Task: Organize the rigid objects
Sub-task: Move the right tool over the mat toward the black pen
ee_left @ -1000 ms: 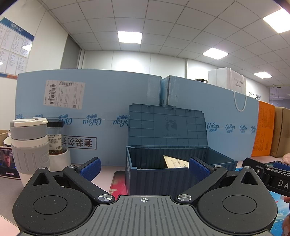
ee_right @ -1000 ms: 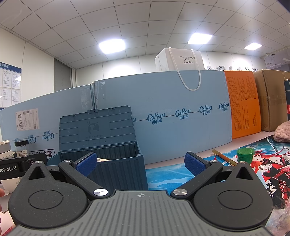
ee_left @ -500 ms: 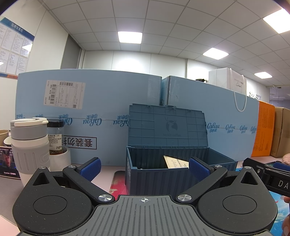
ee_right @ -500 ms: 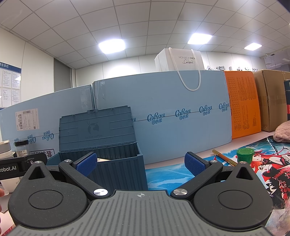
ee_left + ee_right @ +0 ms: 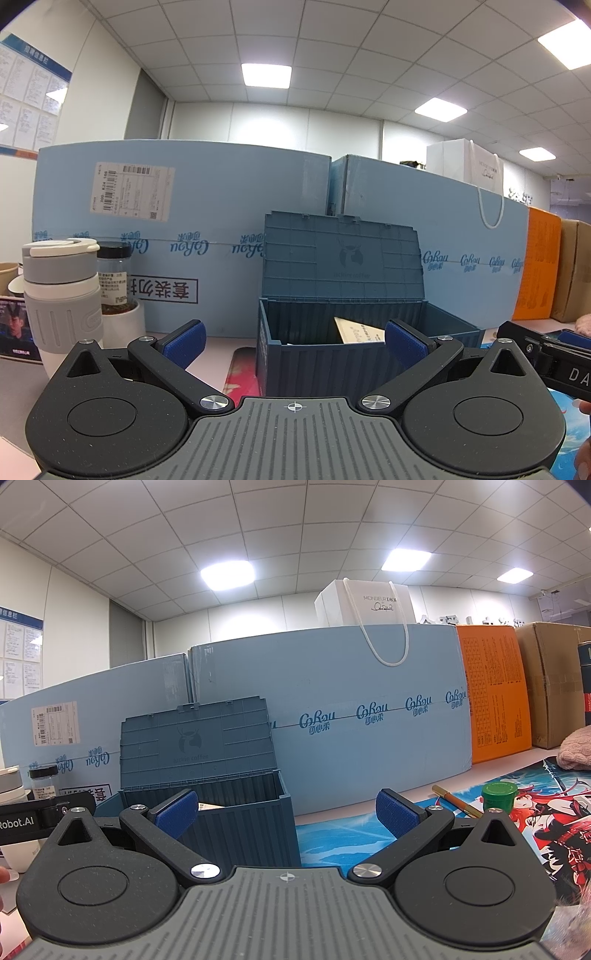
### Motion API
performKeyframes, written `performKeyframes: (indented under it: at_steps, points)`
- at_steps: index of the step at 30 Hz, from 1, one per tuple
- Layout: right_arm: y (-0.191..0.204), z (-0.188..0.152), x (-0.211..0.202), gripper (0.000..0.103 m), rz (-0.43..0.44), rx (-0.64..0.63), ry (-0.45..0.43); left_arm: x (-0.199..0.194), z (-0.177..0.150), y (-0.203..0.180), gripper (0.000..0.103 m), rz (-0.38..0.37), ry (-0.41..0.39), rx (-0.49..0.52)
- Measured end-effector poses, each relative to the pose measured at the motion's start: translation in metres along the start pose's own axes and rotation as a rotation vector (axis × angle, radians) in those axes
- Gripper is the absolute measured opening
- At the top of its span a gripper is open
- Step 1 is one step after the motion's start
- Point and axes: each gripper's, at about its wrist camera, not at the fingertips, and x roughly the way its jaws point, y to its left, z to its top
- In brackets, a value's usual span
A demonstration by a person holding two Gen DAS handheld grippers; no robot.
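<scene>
Nothing differs from a second ago; left gripper (image 5: 294,341) and right gripper (image 5: 287,812) both stay spread wide, holding nothing. Blue crate (image 5: 332,354) sits at 12 o'clock, lid upright, a card (image 5: 356,331) inside; green jar (image 5: 498,793) and pen (image 5: 456,805) lie at 2 o'clock on the mat (image 5: 332,845), with bare mat between crate and pen.

Lidded crate (image 5: 221,812) sitting mid-table with a card (image 5: 360,330) inside, cup (image 5: 61,299) and jar (image 5: 112,273) off left, pen (image 5: 456,805) and small tub (image 5: 498,794) right.
</scene>
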Motion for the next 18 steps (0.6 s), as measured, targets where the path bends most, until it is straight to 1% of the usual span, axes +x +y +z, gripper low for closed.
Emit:
performKeyframes:
  at_steps: [7,11,14,18]
  points:
    - [-0.004,0.002,0.000,0.103,0.000,0.018,0.006,-0.005,0.002,0.004,0.103,-0.023,-0.017,-0.026]
    - [-0.006,0.006,0.001,0.103,-0.006,0.034,0.012,-0.007,0.002,0.006,0.103,-0.053,-0.022,-0.045]
    - [-0.003,0.013,-0.008,0.103,-0.027,0.035,-0.010,-0.011,0.003,0.010,0.103,-0.068,-0.042,-0.079]
    - [-0.003,0.023,-0.024,0.103,-0.029,0.044,-0.035,-0.016,0.006,0.012,0.103,-0.072,-0.065,-0.097]
